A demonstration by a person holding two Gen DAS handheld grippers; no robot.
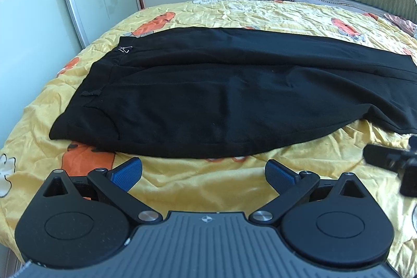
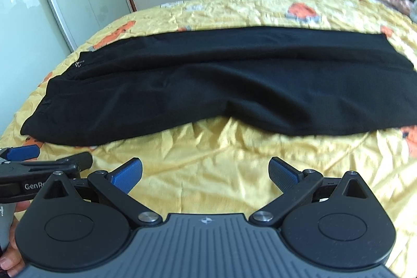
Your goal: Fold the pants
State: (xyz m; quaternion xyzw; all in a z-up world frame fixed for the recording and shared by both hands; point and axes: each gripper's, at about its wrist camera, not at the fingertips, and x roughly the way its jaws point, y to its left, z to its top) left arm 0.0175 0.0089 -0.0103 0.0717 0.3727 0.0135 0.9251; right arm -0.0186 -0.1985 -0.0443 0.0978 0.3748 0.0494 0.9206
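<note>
Item: black pants [image 1: 221, 93], laid lengthwise across the middle of the bed [image 1: 208, 189], legs stacked, waistband toward the left edge. Left gripper [image 1: 203, 173] and right gripper [image 2: 206, 173]: jaws spread wide, empty, hovering just short of the near hem. Advice: pinch both layers together; lift evenly.

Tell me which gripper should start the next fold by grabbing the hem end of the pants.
Right. The right gripper is open, nearer the pants' hem end; the left gripper, also open, faces the waistband half.
</note>
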